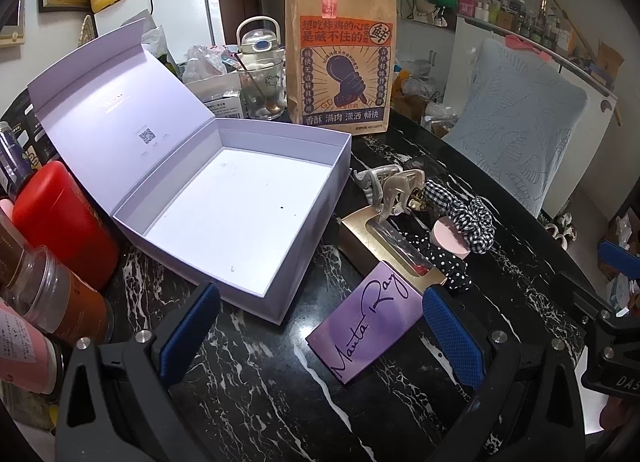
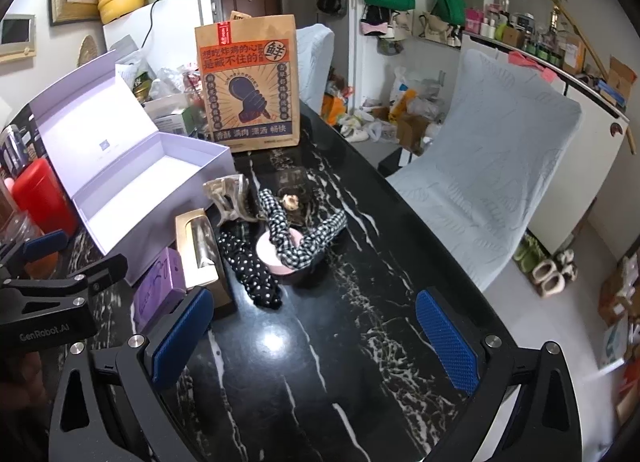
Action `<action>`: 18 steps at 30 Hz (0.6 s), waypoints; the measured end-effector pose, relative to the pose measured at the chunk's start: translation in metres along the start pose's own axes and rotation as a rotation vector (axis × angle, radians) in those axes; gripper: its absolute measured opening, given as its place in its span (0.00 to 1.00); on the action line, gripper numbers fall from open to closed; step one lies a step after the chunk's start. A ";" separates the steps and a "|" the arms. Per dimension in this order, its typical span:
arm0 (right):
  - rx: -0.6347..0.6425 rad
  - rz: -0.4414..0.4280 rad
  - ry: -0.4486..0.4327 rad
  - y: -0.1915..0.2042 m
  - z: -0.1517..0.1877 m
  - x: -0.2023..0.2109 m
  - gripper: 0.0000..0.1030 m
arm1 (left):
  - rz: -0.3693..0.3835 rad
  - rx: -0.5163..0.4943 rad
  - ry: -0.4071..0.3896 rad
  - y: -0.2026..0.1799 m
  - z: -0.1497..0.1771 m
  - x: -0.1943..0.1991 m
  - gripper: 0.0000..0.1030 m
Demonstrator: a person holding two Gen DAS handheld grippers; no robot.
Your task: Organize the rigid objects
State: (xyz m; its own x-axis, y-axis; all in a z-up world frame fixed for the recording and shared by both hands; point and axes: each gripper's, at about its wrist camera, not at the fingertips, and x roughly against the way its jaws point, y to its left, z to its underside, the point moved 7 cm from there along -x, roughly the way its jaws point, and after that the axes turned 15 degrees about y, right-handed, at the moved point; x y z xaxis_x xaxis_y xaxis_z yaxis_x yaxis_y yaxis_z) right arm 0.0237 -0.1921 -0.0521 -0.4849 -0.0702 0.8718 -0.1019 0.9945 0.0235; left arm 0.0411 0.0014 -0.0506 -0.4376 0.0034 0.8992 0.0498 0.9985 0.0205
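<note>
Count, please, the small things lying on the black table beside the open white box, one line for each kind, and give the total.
Small boxes: 2, the purple box and the gold box
Hair claw clips: 2, a grey one and a beige one
Fabric scrunchies: 2, a checked one and a dotted one
Pink round case: 1
Total: 7
</note>
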 end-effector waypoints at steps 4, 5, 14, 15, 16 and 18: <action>0.010 0.000 -0.002 0.002 0.000 0.001 1.00 | -0.002 -0.001 0.000 0.000 0.000 0.000 1.00; 0.013 0.001 -0.003 0.002 0.000 0.001 1.00 | -0.001 -0.001 0.001 0.000 0.000 0.000 1.00; 0.016 0.003 -0.007 0.004 -0.001 0.002 1.00 | 0.012 -0.006 0.007 -0.001 0.002 0.000 1.00; 0.016 0.004 -0.006 0.003 -0.001 0.002 1.00 | 0.011 -0.007 0.007 -0.002 0.002 0.000 1.00; 0.016 0.004 -0.006 0.003 0.000 0.002 1.00 | 0.011 -0.007 0.006 -0.002 0.001 0.001 1.00; 0.015 0.003 -0.006 0.003 0.000 0.002 1.00 | 0.011 -0.008 0.006 -0.002 0.002 0.001 1.00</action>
State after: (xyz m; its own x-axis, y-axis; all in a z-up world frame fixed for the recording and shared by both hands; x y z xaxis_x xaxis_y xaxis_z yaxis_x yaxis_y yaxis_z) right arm 0.0226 -0.1893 -0.0506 -0.4902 -0.0675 0.8690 -0.1135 0.9935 0.0131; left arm 0.0393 -0.0004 -0.0505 -0.4314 0.0144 0.9020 0.0619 0.9980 0.0137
